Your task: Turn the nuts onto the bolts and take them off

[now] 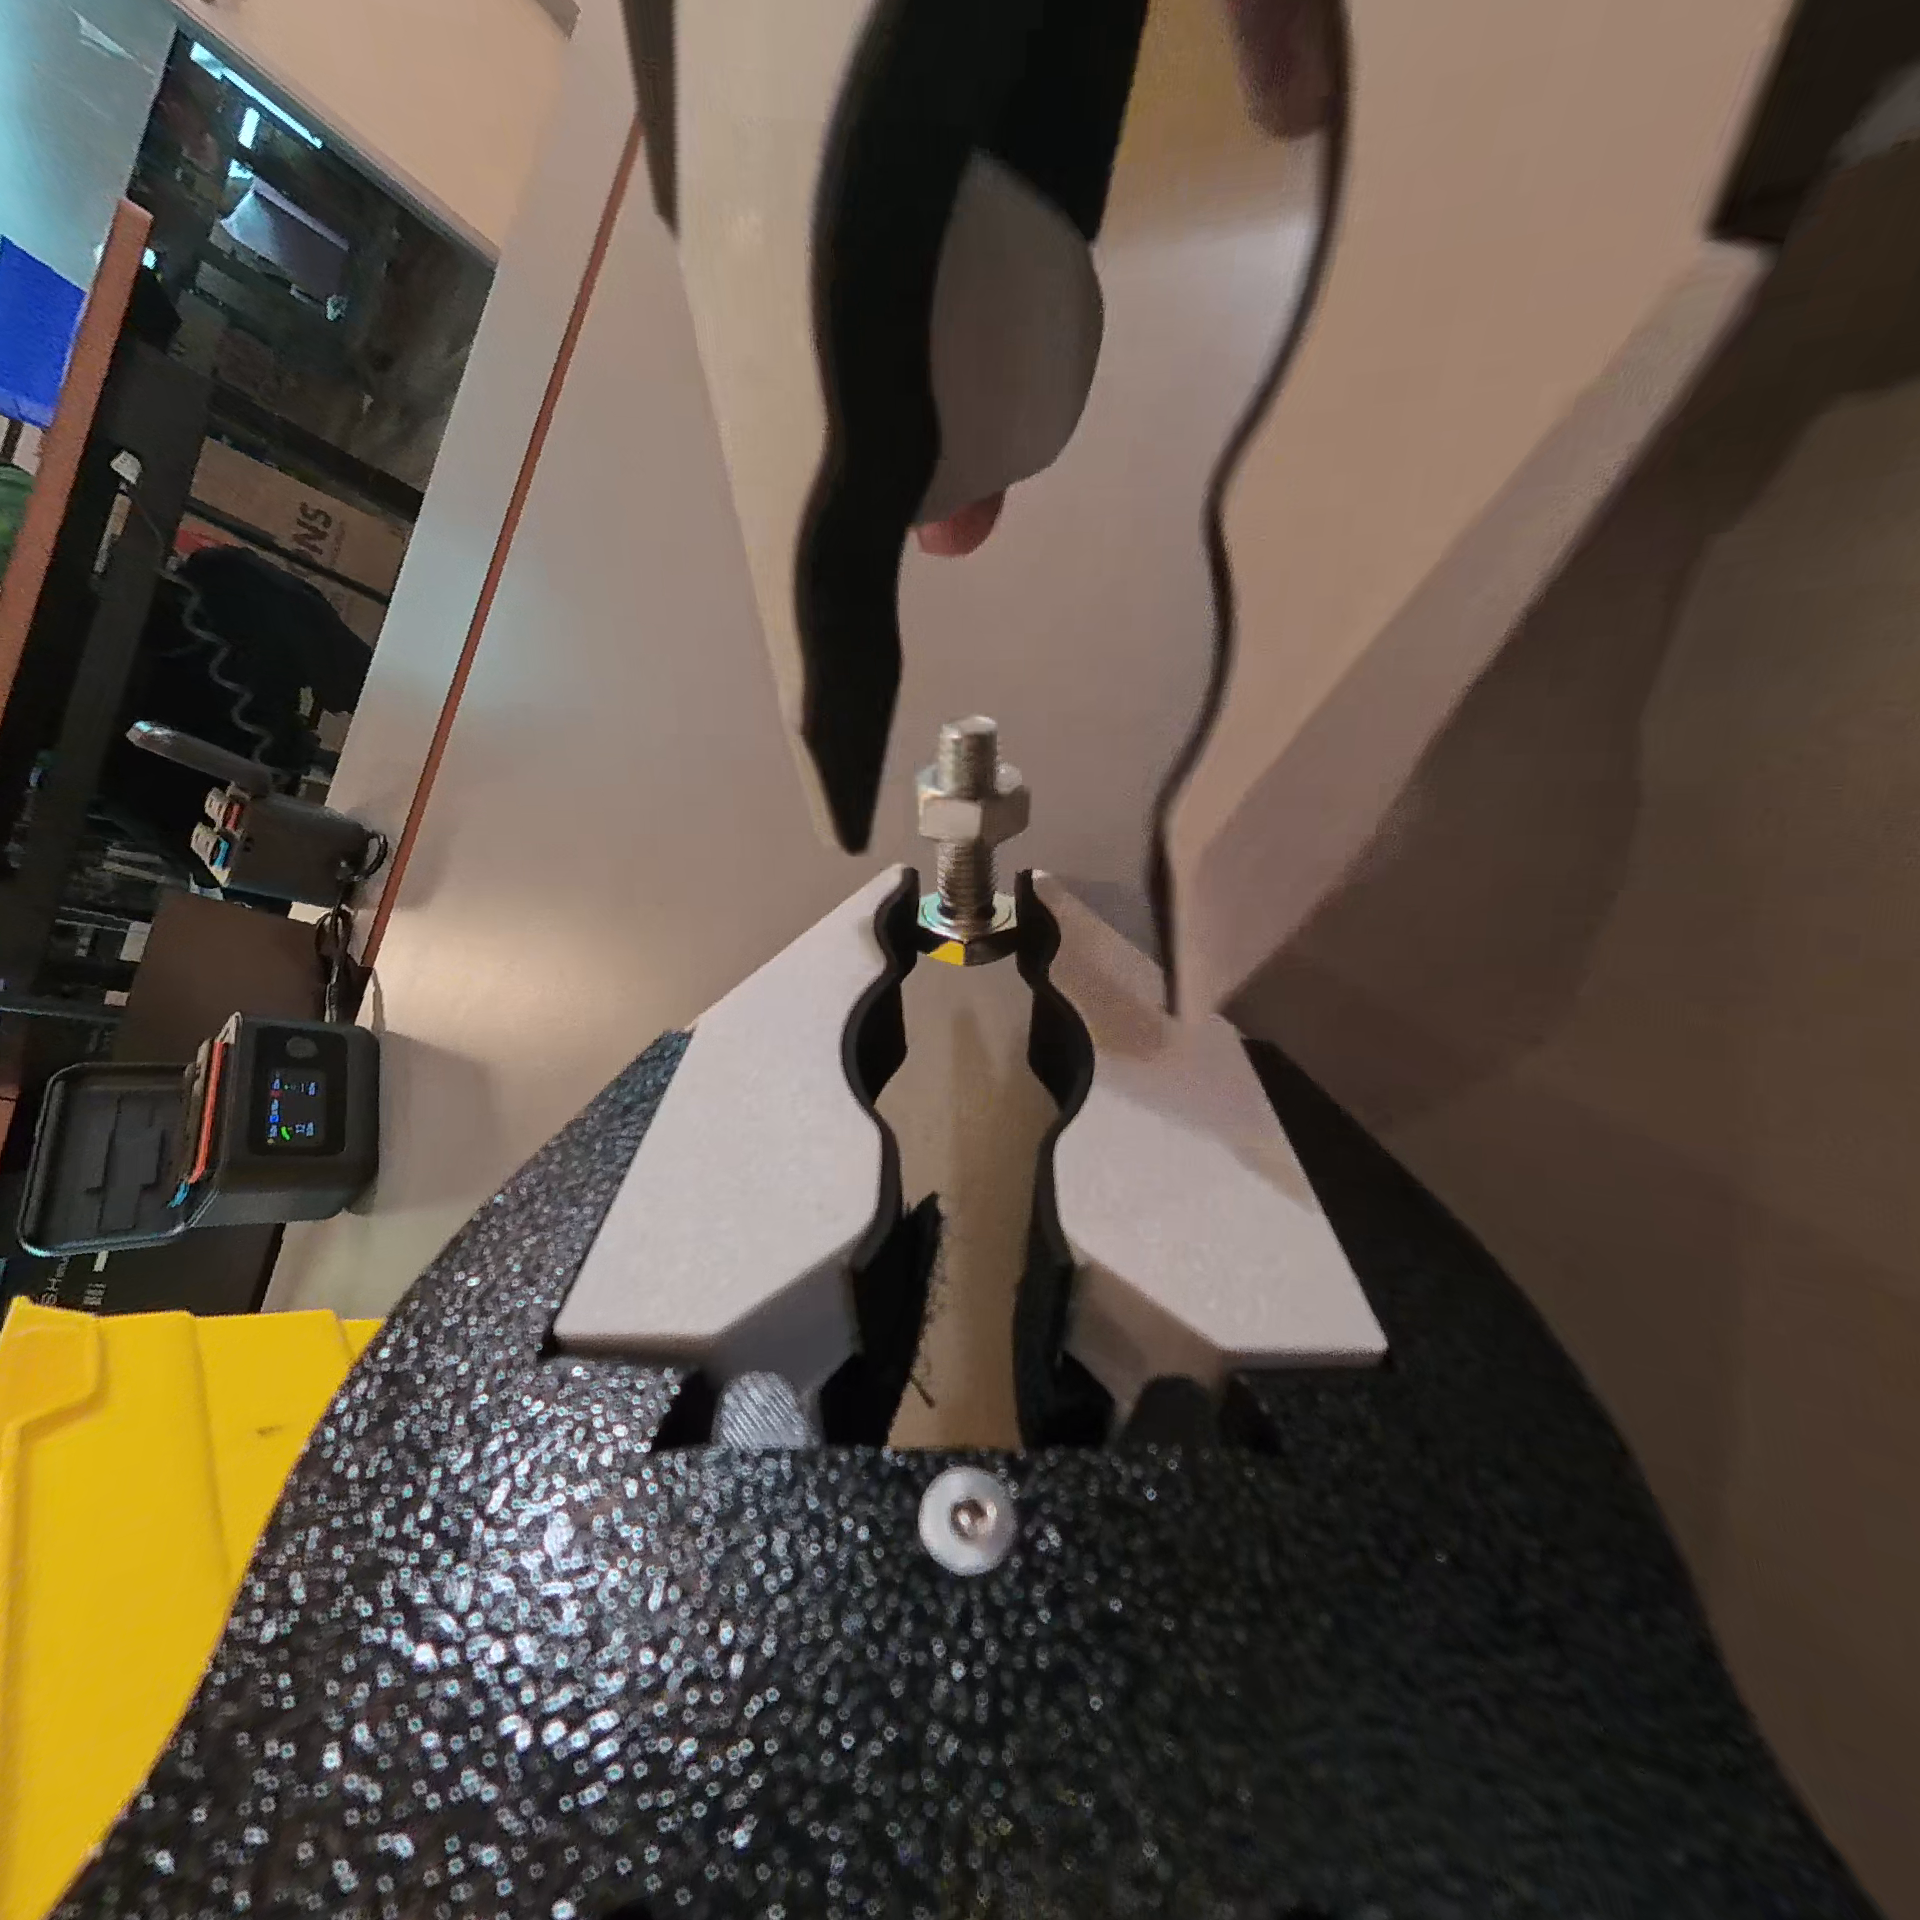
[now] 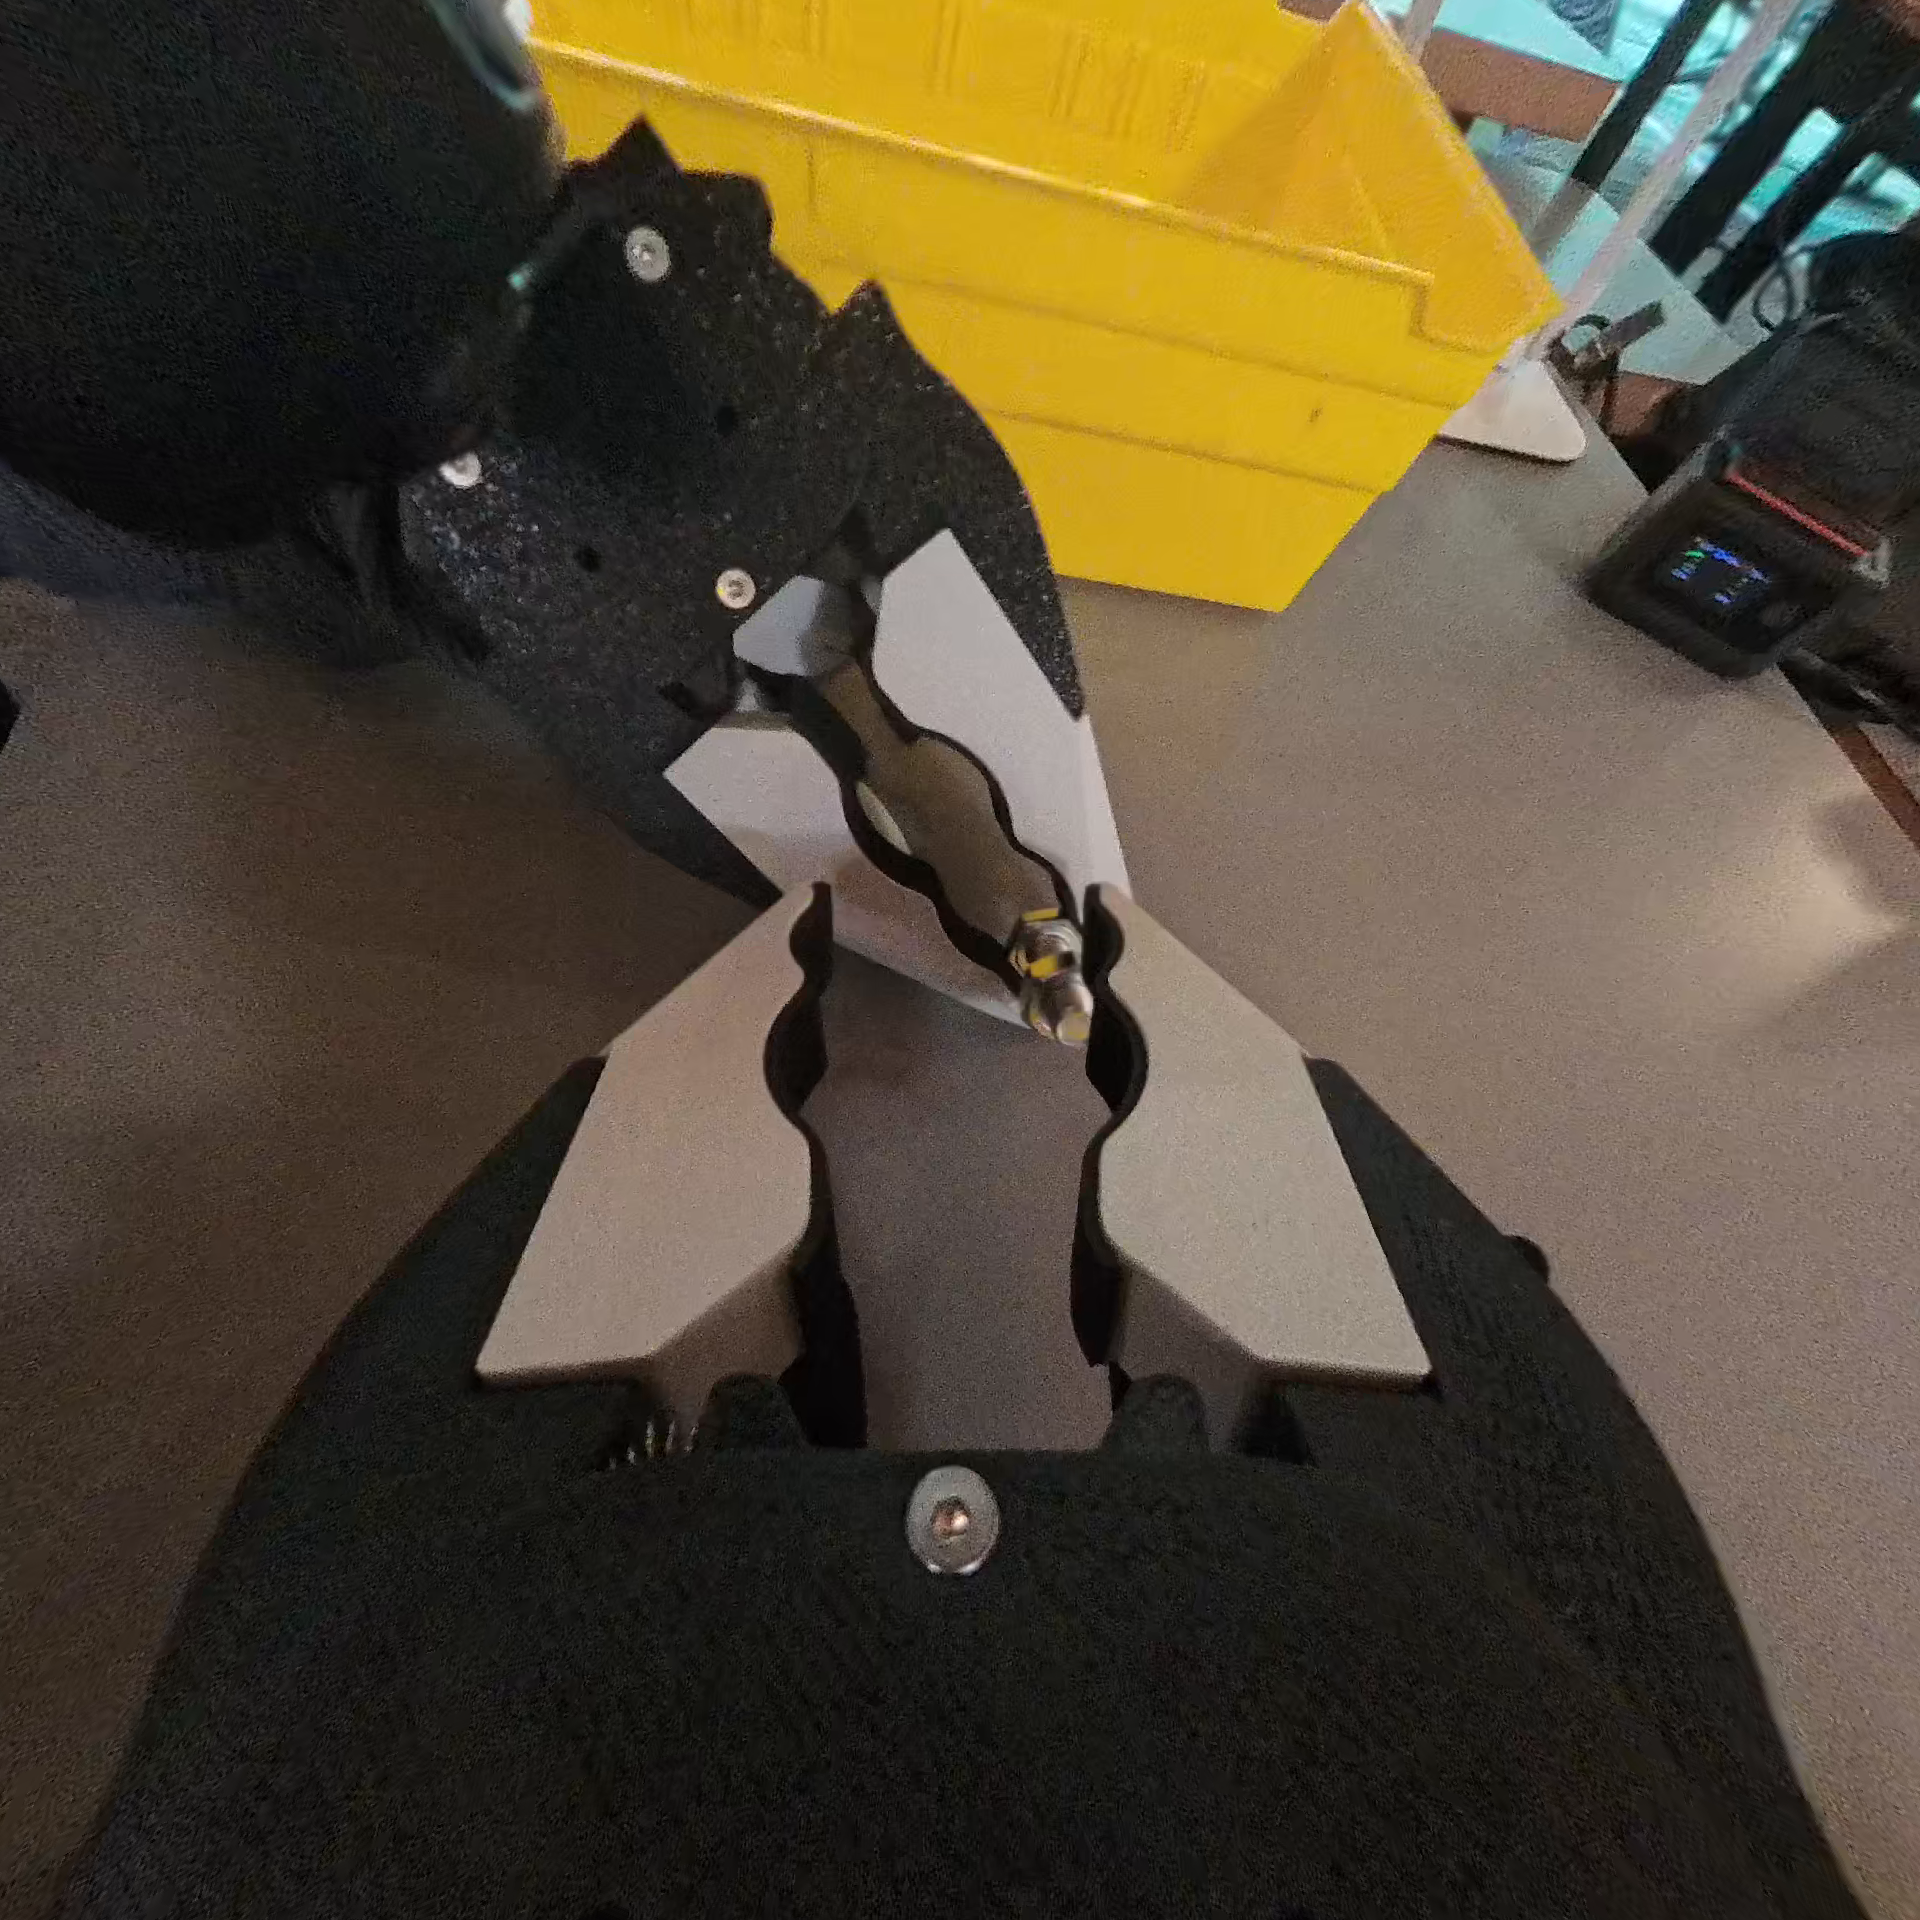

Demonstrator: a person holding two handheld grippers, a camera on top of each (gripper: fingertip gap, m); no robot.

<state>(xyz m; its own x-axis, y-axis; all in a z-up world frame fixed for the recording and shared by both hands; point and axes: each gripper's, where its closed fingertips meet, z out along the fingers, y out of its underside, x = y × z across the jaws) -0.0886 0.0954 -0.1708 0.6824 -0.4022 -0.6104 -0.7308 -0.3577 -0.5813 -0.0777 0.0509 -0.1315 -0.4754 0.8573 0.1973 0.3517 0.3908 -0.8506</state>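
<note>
My left gripper [image 1: 968, 896] is shut on the head of a steel bolt [image 1: 964, 883], whose threaded shank points away from it. A hex nut [image 1: 972, 805] sits partway along the shank, near its free end. My right gripper [image 2: 961, 914] is open and empty. Its fingers [image 1: 847, 644] come in from the far side in the left wrist view, one on each side of the nut and apart from it. In the right wrist view the left gripper [image 2: 1039, 956] holds the bolt [image 2: 1070, 1023] just beside my right fingertip [image 2: 1117, 966].
A yellow plastic bin [image 2: 1039, 260] stands on the grey table [image 2: 1455, 935] behind the left gripper and also shows in the left wrist view [image 1: 104, 1507]. A small black device with a lit screen [image 2: 1725, 582] sits at the table's right edge. Left tips to right tips: about 5 cm.
</note>
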